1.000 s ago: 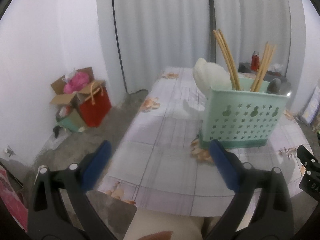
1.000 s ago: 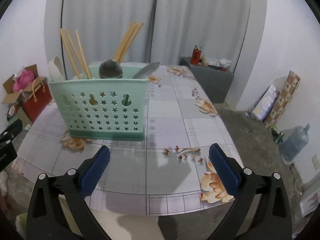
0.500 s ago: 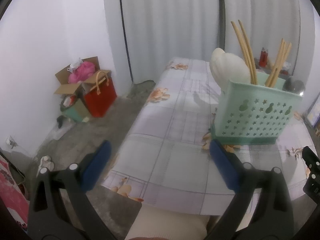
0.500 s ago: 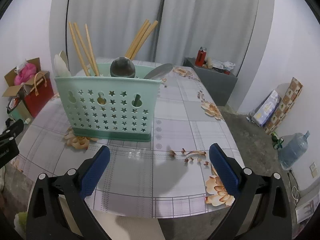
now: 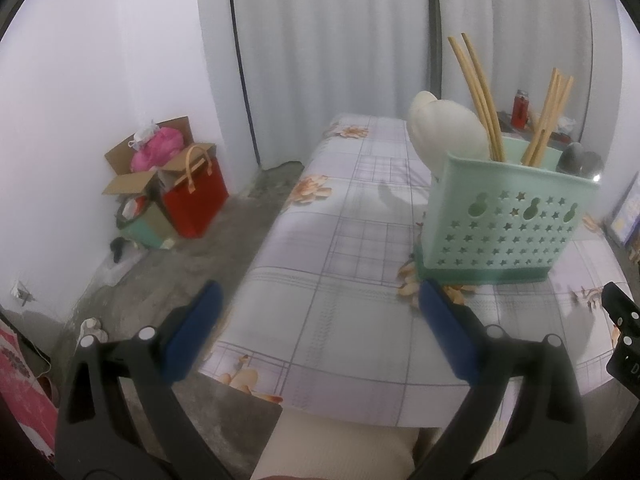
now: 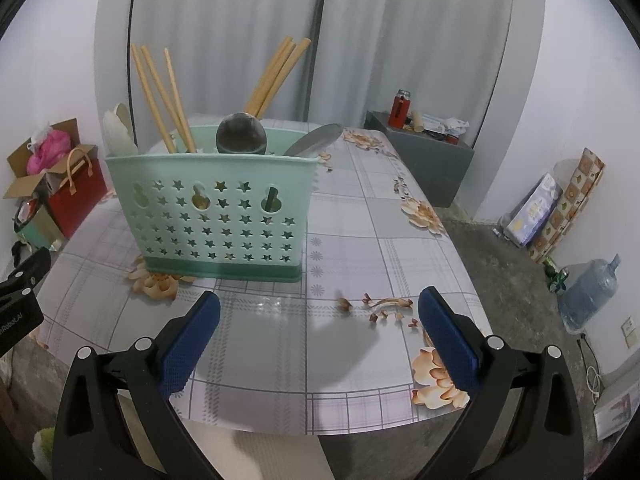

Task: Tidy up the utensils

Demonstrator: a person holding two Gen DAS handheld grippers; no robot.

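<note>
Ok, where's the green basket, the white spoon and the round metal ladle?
green utensil basket (image 6: 212, 216): right wrist view, middle of its star-holed front wall.
white spoon (image 5: 444, 136): left wrist view, back of its bowl.
metal ladle (image 6: 241, 135): right wrist view, its round bowl.

The left gripper (image 5: 320, 320) hangs level at the table's near edge, its blue-padded fingers (image 5: 194, 330) spread wide and empty. The right gripper (image 6: 320, 326) beside it does likewise, jaws wide apart, gripping nothing.
</note>
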